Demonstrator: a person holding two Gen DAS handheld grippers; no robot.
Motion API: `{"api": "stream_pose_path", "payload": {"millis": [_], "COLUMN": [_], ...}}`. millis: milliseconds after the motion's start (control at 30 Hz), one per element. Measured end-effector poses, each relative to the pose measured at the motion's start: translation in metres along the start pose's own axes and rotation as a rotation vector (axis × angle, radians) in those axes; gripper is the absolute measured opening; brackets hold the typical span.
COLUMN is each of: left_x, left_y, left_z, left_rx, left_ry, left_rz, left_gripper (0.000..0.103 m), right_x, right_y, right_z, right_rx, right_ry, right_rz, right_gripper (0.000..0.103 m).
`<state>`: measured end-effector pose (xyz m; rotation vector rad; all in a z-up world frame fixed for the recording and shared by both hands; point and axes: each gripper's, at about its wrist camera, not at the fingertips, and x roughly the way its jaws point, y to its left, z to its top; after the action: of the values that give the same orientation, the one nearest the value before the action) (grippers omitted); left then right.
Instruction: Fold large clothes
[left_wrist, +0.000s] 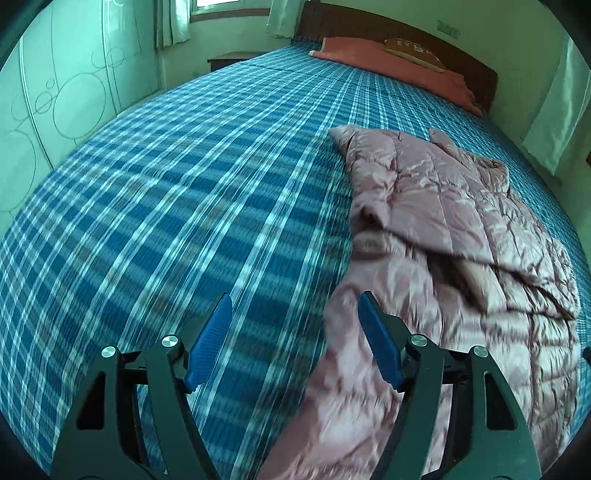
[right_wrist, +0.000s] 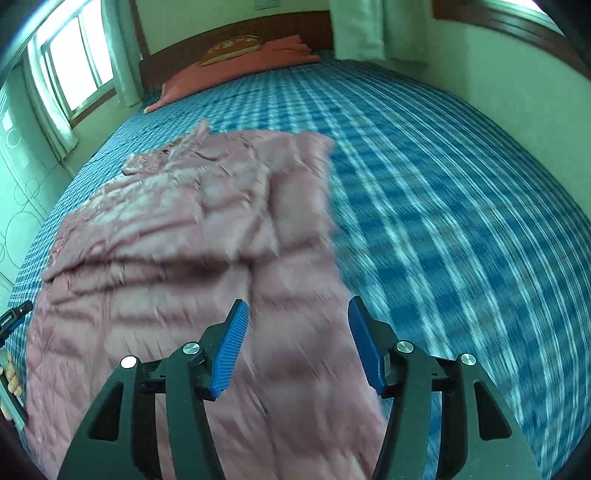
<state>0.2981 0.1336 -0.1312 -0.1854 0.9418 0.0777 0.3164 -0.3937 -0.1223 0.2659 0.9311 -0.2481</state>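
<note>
A pink quilted puffer jacket (left_wrist: 443, 221) lies spread on the bed's blue plaid sheet (left_wrist: 184, 184), its sleeves folded in over the body. My left gripper (left_wrist: 294, 295) hovers open over the jacket's left edge; sheet and a strip of pink fabric show between the blue pads, which touch nothing. In the right wrist view the jacket (right_wrist: 184, 240) fills the left half of the sheet (right_wrist: 443, 184). My right gripper (right_wrist: 298, 301) stands open above the jacket's right side with nothing held. Both pictures are blurred.
An orange-red blanket (left_wrist: 388, 66) and a brown cushion (left_wrist: 413, 50) lie by the wooden headboard (left_wrist: 461, 55). A pale wardrobe (left_wrist: 55, 110) stands left of the bed. A window (right_wrist: 74, 66) with curtains is at the far left. A hand (right_wrist: 11, 376) on the other gripper shows at the edge.
</note>
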Motion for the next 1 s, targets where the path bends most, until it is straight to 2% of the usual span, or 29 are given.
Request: {"api": "stream_pose_path", "payload": {"millis": [200, 333, 467, 767, 867, 1000], "left_x": [-0.047, -0.069, -0.09, -0.128, -0.137, -0.138], "left_y": [0.049, 0.079, 0.088, 0.115, 0.109, 0.093], "left_z": [-0.072, -0.113, -0.141, -0.201, -0.209, -0.211], "left_rx": [-0.12, -0.266, -0.319, -0.552, -0.558, -0.546], "left_ry": [0.037, 0.068, 0.071, 0.107, 0.087, 0.088], "left_rz": [-0.018, -0.051, -0.083, -0.234, -0.269, -0.31], "left_gripper": [0.07, 0.07, 0.07, 0.07, 0.07, 0.07], "right_x": [-0.043, -0.06, -0.072, -0.087, -0.087, -0.086], "right_y": [-0.061, -0.078, -0.087, -0.091, -0.083, -0.074], "right_z": [-0.077, -0.117, -0.149, -0.185, -0.19, -0.19], "right_rx": [0.165, 0.259, 0.353, 0.495, 0.502, 0.508], "right_ry": [0.038, 0.057, 0.06, 0.053, 0.05, 0.023], "right_rz": [0.015, 0.065, 0.13, 0.299, 0.342, 0.348], "right_gripper": [0.057, 0.057, 0.057, 0.057, 0.057, 0.059]}}
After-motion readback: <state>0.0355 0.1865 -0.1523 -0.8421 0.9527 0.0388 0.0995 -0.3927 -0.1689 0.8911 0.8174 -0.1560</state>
